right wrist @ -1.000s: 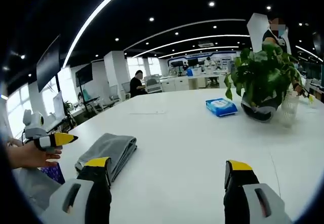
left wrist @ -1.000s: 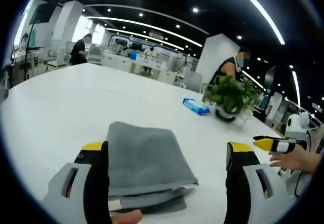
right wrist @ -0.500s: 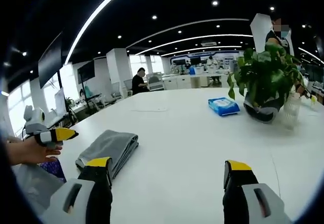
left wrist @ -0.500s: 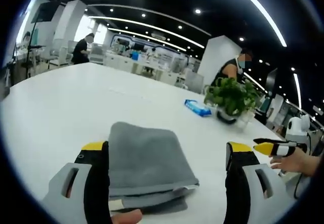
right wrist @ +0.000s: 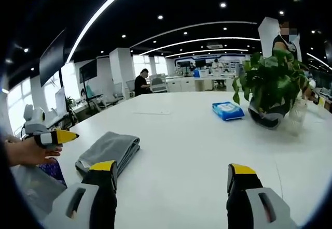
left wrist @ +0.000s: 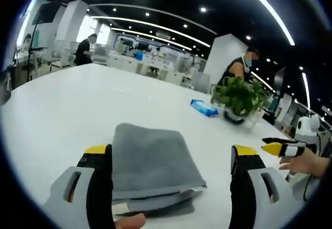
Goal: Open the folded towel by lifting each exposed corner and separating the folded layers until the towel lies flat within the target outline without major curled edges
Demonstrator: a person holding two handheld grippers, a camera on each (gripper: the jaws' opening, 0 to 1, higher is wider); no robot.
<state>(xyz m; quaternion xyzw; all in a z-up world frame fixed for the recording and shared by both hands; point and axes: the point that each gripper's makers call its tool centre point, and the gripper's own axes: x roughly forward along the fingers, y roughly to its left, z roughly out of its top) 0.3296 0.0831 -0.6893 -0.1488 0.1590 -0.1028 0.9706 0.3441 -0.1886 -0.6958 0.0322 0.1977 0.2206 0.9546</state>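
The grey folded towel (left wrist: 153, 167) lies on the white table (left wrist: 62, 110), between the wide-apart jaws of the left gripper (left wrist: 171, 154) and close against its left jaw. The right gripper (right wrist: 171, 169) is also wide and holds nothing; the towel (right wrist: 108, 150) is just ahead of its left jaw. A potted plant (right wrist: 272, 89) and a blue packet (right wrist: 228, 110) stand farther ahead, to its right.

The folded towel (left wrist: 153, 164) is plain mid-grey with a pale label at its near edge. It lies on a white bench (left wrist: 62, 104). Both tools have black jaws tipped yellow on grey bodies. At two o'clock sit a blue packet (left wrist: 204, 108) and a green-leaved plant (left wrist: 239, 97).
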